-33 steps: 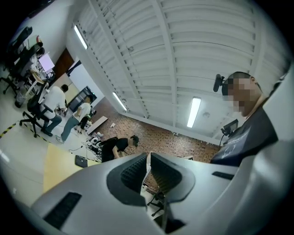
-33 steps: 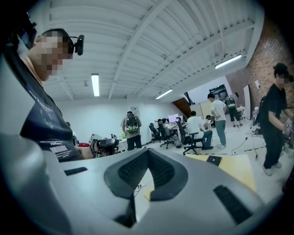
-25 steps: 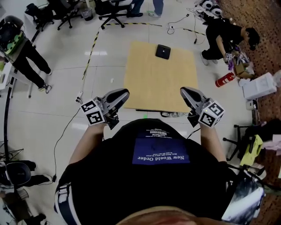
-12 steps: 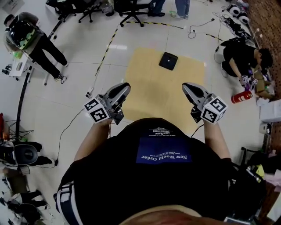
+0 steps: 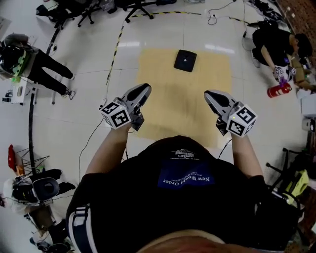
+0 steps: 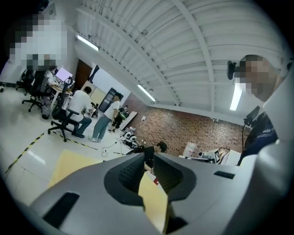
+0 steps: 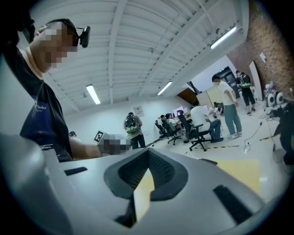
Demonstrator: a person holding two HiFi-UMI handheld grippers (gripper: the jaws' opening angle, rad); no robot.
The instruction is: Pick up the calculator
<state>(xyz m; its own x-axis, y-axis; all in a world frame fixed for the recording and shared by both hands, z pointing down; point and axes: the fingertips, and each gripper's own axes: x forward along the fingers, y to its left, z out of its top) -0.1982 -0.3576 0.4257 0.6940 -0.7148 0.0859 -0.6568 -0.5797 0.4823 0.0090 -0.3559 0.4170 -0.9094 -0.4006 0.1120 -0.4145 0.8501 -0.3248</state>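
Seen from above, the wearer's dark shirt (image 5: 148, 207) fills the bottom of the head view. Just beyond it, two grippers are held out level. The left gripper (image 5: 144, 89) has its jaws drawn almost together, with only a slit between the tips and nothing in them. The right gripper (image 5: 209, 94) has its tips meeting and is also empty. Both hang over the near part of a tan table (image 5: 163, 106). The calculator (image 5: 185, 61), small, black and flat, lies at the table's far end, well apart from both grippers. Beyond it are chairs (image 5: 74, 10) and a crouching person (image 5: 276, 42). The task looks barely begun: the reach, opening the jaws, the grasp and the lift all remain.
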